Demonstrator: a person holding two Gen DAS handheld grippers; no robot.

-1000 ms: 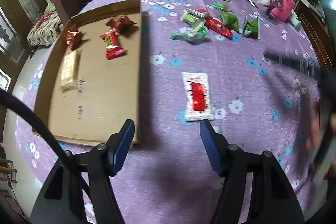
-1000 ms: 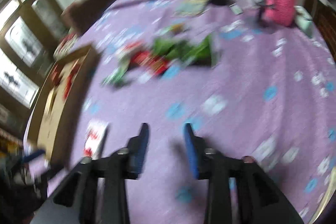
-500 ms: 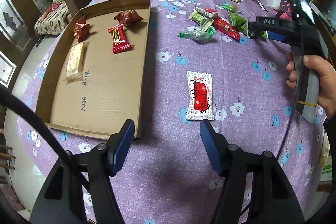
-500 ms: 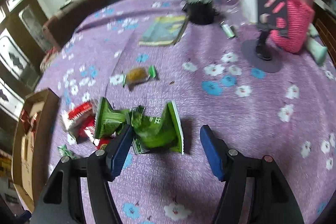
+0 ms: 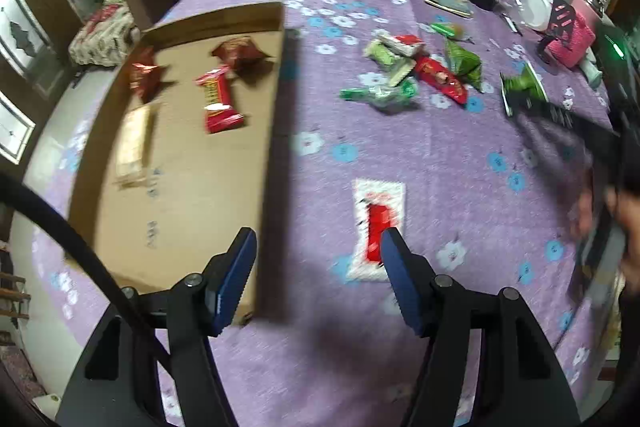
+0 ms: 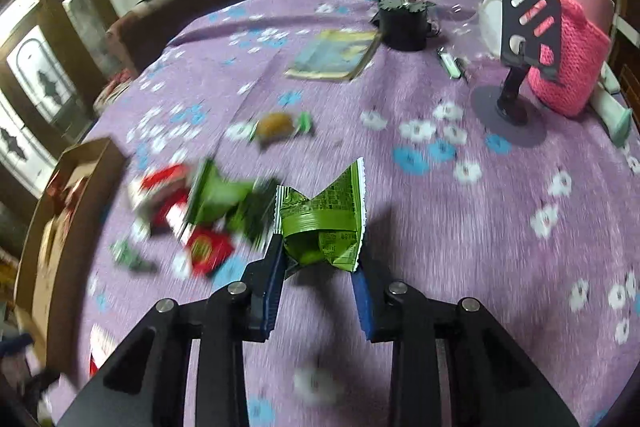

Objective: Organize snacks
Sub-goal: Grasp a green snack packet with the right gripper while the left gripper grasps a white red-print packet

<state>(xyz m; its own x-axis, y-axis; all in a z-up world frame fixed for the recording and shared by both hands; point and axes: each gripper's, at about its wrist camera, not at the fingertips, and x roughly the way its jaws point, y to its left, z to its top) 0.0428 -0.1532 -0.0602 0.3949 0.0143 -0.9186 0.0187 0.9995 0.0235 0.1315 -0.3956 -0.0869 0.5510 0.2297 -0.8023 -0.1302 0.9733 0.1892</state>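
Observation:
My right gripper (image 6: 318,261) is shut on a green snack packet (image 6: 322,217) and holds it just above the purple cloth; the packet also shows in the left wrist view (image 5: 522,87). A pile of green and red snacks (image 6: 192,211) lies to its left. My left gripper (image 5: 318,259) is open and empty, over the cloth beside the cardboard tray (image 5: 188,187). A white and red packet (image 5: 378,223) lies by its right finger. The tray holds several snacks, among them a red bar (image 5: 218,99).
A wrapped brown sweet (image 6: 278,125) and a booklet (image 6: 334,55) lie further back. A black pot (image 6: 404,21), a black stand (image 6: 520,39), a pink knitted jar cover (image 6: 568,59) and a white cup (image 6: 490,19) stand at the back right. A sofa runs behind the table.
My right gripper has closed on the green packet and lifted it off the pile. My left gripper has moved forward, so the white and red packet is now beside its right finger.

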